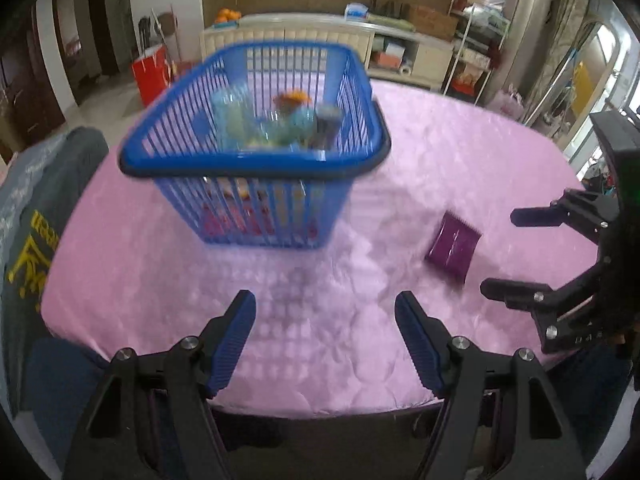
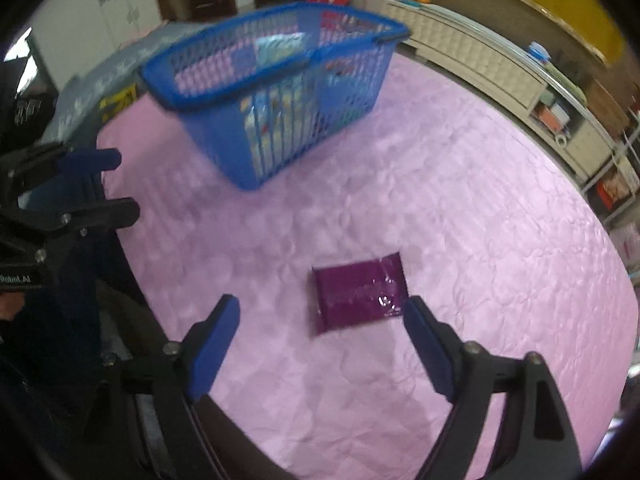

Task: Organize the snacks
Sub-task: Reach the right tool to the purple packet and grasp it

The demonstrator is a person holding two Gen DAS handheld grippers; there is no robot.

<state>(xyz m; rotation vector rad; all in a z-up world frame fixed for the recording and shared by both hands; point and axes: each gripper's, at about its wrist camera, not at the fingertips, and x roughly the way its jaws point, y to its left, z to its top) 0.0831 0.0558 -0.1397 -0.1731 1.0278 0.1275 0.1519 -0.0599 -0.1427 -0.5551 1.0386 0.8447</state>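
A blue plastic basket (image 1: 256, 160) stands on the pink tablecloth, with several snack packs inside; it also shows in the right wrist view (image 2: 272, 92). A purple snack packet (image 2: 358, 298) lies flat on the cloth just ahead of my right gripper (image 2: 322, 316), which is open and empty above it. The packet also shows in the left wrist view (image 1: 454, 246). My left gripper (image 1: 325, 310) is open and empty, above the cloth in front of the basket. The right gripper appears at the right in the left wrist view (image 1: 504, 254), and the left gripper at the left in the right wrist view (image 2: 120, 184).
The round table's pink cloth (image 2: 480, 220) spreads around the basket. A grey garment with yellow print (image 1: 36, 220) hangs over a chair at the left edge. A cream cabinet (image 1: 304, 36) and shelves (image 1: 476, 40) stand beyond the table.
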